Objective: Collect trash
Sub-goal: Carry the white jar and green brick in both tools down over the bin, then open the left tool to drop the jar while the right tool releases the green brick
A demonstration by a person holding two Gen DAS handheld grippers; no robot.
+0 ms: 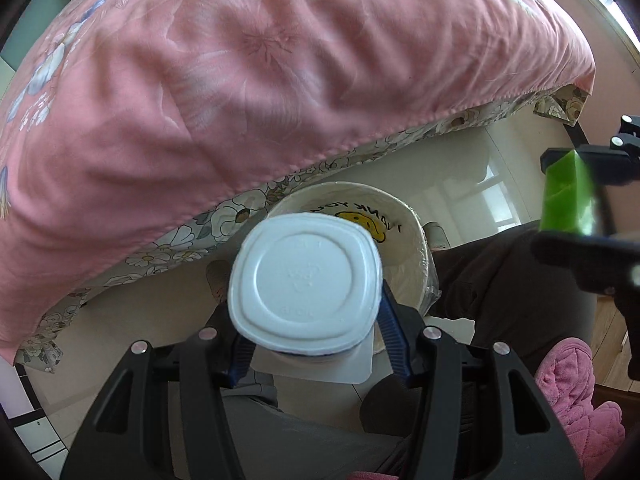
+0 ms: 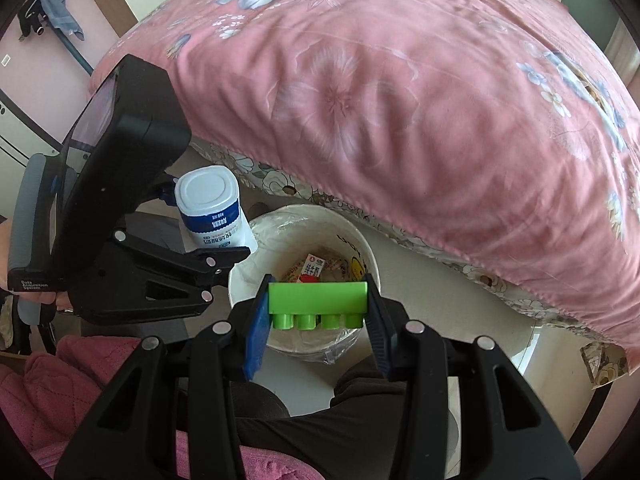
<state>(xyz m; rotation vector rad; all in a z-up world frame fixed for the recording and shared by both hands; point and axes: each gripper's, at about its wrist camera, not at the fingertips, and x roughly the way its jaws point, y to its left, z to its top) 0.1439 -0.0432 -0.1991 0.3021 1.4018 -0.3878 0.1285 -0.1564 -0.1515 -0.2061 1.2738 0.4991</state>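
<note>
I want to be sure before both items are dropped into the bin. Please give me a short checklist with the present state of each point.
1. Left claw shut on the white plastic yogurt bottle: ok.
2. Right claw shut on the green studded plastic brick: ok.
3. Brick above the white bag-lined bin: ok.
4. Bottle above the bin opening: cannot tell; in the right view it looks nearer the rim.
5. Bin has room: ok, only a small carton inside.
</note>
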